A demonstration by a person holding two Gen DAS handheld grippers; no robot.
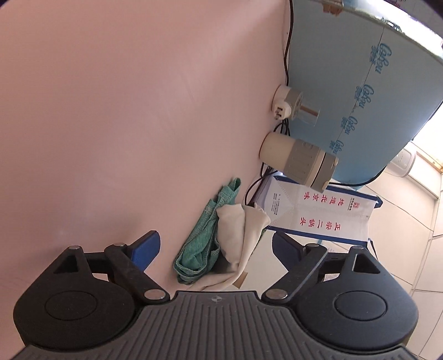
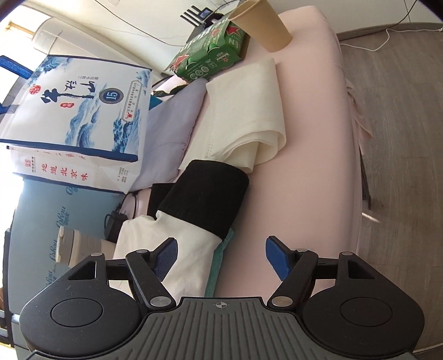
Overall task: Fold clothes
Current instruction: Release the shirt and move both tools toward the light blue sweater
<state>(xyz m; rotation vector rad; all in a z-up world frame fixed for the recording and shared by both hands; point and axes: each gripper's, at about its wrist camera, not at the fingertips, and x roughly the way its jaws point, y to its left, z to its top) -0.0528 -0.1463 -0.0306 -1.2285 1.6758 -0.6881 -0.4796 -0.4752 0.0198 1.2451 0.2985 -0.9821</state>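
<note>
- The pink table (image 2: 310,155) fills most of both views; in the right view its rounded edge meets a grey wood floor (image 2: 401,110).
- A blue board (image 1: 332,69) with repeated printed lettering stands along the table's far side in the left view.
- A white gift bag (image 2: 74,105) with blue landscape print and a "15" badge stands at the table's back edge, a second white bag (image 1: 318,210) with red characters just beside it.
- A lilac cloth (image 2: 177,121) lies beside the gift bag, touching a folded cream cloth (image 2: 246,116) laid flat on the table.
- A cream and black garment (image 2: 193,221), folded into a long bundle, lies in front of those, on top of a green cloth (image 1: 199,241) whose edge shows beneath it.
- In the left view the green cloth lies bunched with a cream cloth (image 1: 238,238) at the table's edge.
- A green beer carton (image 2: 210,52) and a brown paper cup (image 2: 265,25) sit at the far end.
- A beige flask (image 1: 299,163) and a smaller grey and white gadget (image 1: 290,103) stand by the board, black cables around them.
- Left tongs (image 1: 216,249): wide open, nothing pressed, the green and cream cloth lying in the gap.
- Right tongs (image 2: 221,259): open, gripping nothing; the left pad (image 2: 166,259) lies over the cream end of the garment, the right over bare table.
</note>
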